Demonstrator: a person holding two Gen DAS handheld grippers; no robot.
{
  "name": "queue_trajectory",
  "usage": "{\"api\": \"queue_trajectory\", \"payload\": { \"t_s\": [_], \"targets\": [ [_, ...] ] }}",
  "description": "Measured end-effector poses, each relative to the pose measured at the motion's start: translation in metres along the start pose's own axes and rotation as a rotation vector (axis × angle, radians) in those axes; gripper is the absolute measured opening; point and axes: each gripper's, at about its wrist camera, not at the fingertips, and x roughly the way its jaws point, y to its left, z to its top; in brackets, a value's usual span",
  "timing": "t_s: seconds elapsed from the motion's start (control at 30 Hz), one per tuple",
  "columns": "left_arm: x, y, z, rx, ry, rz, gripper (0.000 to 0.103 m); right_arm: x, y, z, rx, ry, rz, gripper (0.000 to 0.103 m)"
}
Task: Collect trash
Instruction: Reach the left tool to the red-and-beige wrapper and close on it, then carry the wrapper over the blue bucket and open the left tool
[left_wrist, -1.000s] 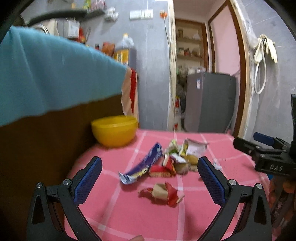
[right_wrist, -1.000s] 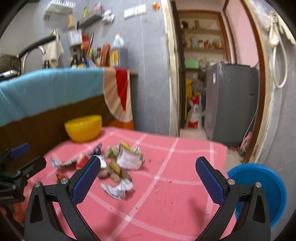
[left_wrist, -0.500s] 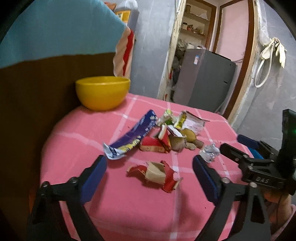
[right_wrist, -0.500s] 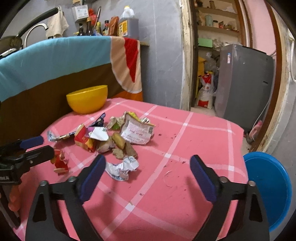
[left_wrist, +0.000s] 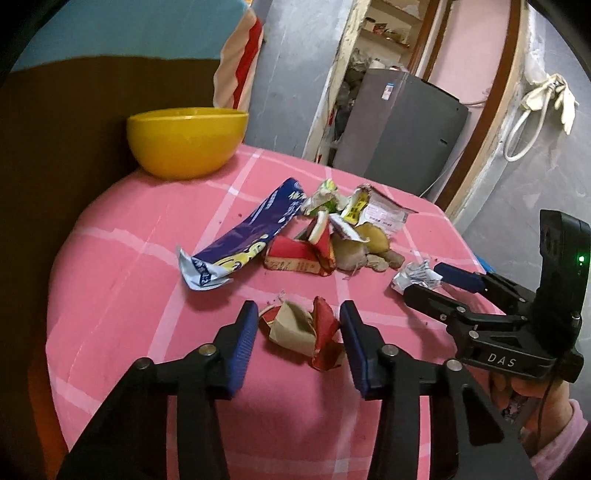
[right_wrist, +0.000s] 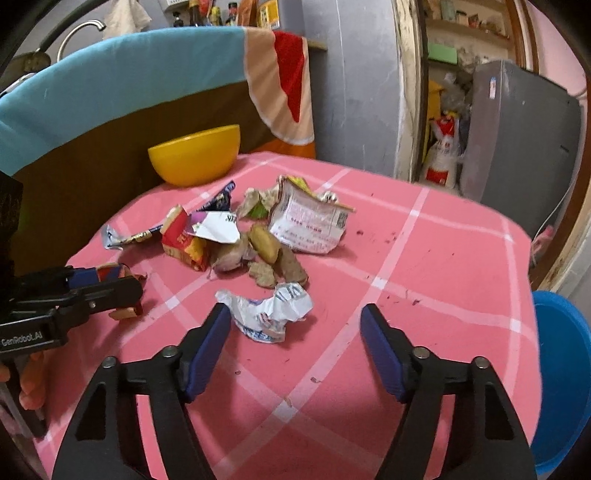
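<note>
Two claws work our pink table (left_wrist: 122, 295): left gripper (left_wrist: 297, 345) parted astride a red wrapper (left_wrist: 301, 330), right gripper (right_wrist: 295, 345) parted beside white paper (right_wrist: 271, 308), both scraps light enough to skid away from the bowl (left_wrist: 186, 142).

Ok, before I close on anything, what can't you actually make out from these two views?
- Yellow bowl: its inside is hidden by its own wall in both views.
- Blue bin: cut off by the right wrist picture's edge; contents unseen.
- Red wrapper: whether the left gripper touches it yet; pads flank it, contact unclear.
- White crumpled wrapper: print too small to read.
- Pile's lower pieces: covered by wrappers.
</note>
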Motion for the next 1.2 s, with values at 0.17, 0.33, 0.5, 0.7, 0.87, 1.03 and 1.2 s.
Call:
{"api": "queue_trajectory", "payload": {
  "t_s": [0.17, 0.33, 0.5, 0.7, 0.87, 1.03, 1.2],
  "targets": [
    [-0.002, -0.001, 0.000, 0.002, -0.004, -0.001, 0.026, 0.002, -0.002, 0.000, 0.007, 0.009, 0.025, 0.037],
    [-0.008, -0.006, -0.004, 0.013, -0.017, 0.018, 0.021, -0.002, -0.006, -0.001, 0.027, -0.016, 0.057, 0.017],
    [-0.017, -0.016, -0.008, 0.008, -0.058, 0.038, 0.021, -0.015, -0.009, -0.003, 0.055, -0.077, 0.060, 0.016],
    [-0.033, -0.044, -0.001, 0.053, -0.175, 0.003, 0.021, -0.057, -0.025, -0.008, 0.126, -0.238, 0.027, 0.016],
    [-0.044, -0.082, 0.014, 0.114, -0.296, -0.059, 0.021, -0.105, -0.040, -0.011, 0.147, -0.399, -0.073, 0.017],
    [-0.045, -0.130, 0.031, 0.185, -0.394, -0.142, 0.021, -0.150, -0.062, -0.017, 0.184, -0.548, -0.203, 0.017],
    [-0.033, -0.178, 0.045, 0.218, -0.418, -0.243, 0.022, -0.181, -0.089, -0.025, 0.243, -0.622, -0.316, 0.017]
  ]
}}
